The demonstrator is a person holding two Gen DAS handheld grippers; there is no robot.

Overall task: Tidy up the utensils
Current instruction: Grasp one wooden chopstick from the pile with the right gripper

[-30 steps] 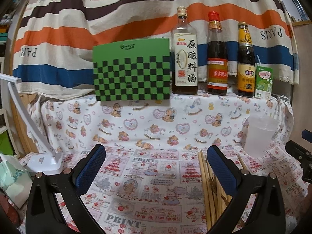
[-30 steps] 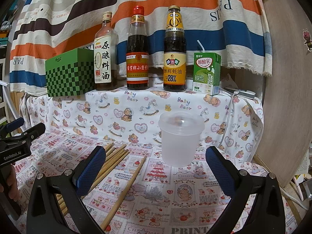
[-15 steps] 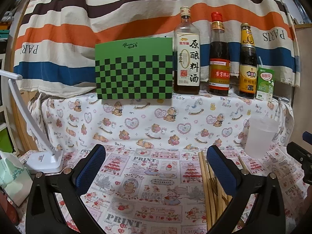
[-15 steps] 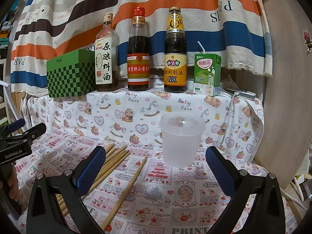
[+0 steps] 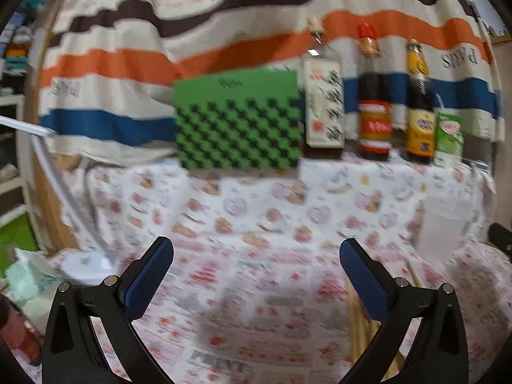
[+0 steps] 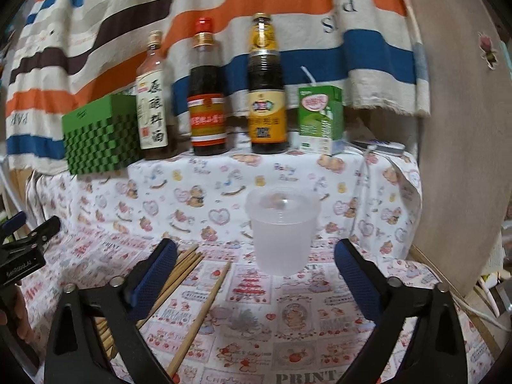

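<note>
Home setting, makeshift kitchen corner, cartoon-print tablecloth (image 6: 256, 329) beneath the tongs, three condiment bottles (image 6: 206, 96) and drink carton (image 6: 321, 118) on raised ledge ahead of them, striped sheet (image 6: 288, 9) as backdrop behind, desk lamp (image 5: 83, 264) far left.

On the left gripper (image 6: 22, 249), seen at the left edge of your right wrist view, you can read "GenRobot.AI" in white. The printed tablecloth (image 6: 288, 336) carries "PRINT" in the near squares and "Baby Bear" on its far drape. The far-left bottle (image 6: 153, 102) has a white label with the characters 原酿料酒. The striped cloth (image 6: 339, 6) behind shows mirrored letters that look like "PARIS". The other bottle labels and the green carton (image 6: 320, 115) are too blurred for you to read.
</note>
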